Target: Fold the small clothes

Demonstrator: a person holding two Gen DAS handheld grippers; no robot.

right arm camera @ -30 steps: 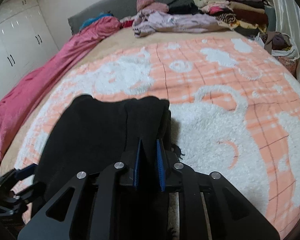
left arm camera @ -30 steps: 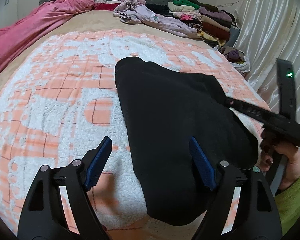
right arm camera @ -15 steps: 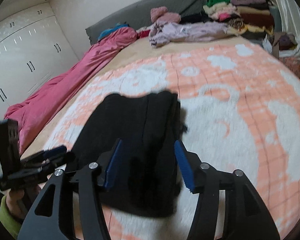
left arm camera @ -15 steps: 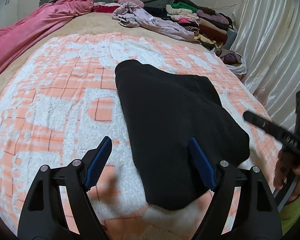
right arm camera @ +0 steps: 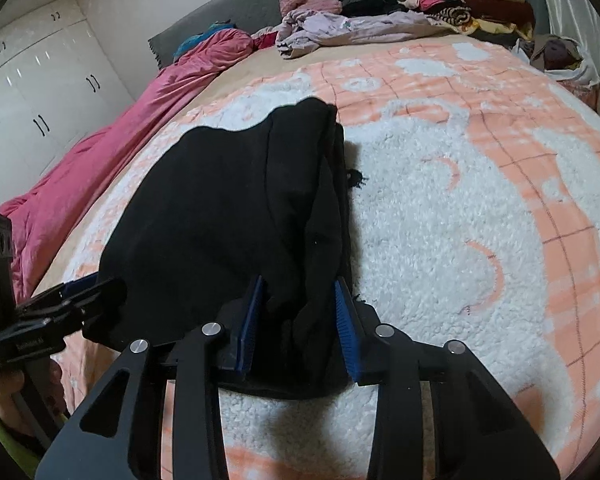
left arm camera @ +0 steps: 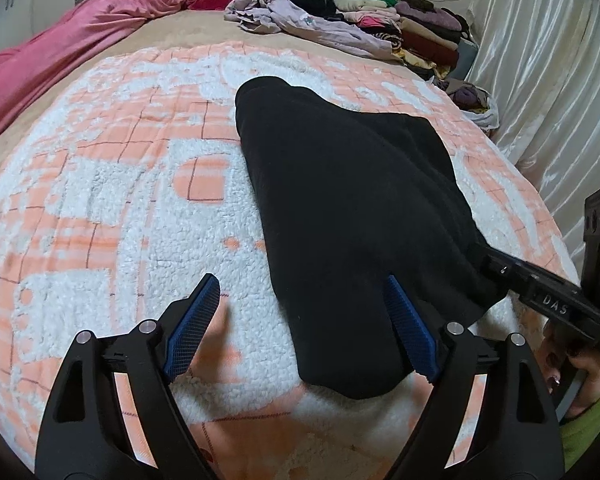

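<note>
A black garment lies folded on the orange-and-white blanket; it also shows in the right wrist view. My left gripper is open and empty, its right finger over the garment's near left edge. My right gripper is partly open with its blue pads either side of a bunched fold at the garment's near edge, not clamped. The right gripper's body reaches the garment's right edge in the left wrist view. The left gripper shows at the garment's left in the right wrist view.
A pink duvet lies along the bed's left side. A lilac garment and a stack of folded clothes sit at the far end. White curtains hang on the right, wardrobes on the left.
My right gripper opened and let go of the garment, pulled back, then came in again around its near edge. The garment settled flat. My left gripper stayed open and hardly moved.
</note>
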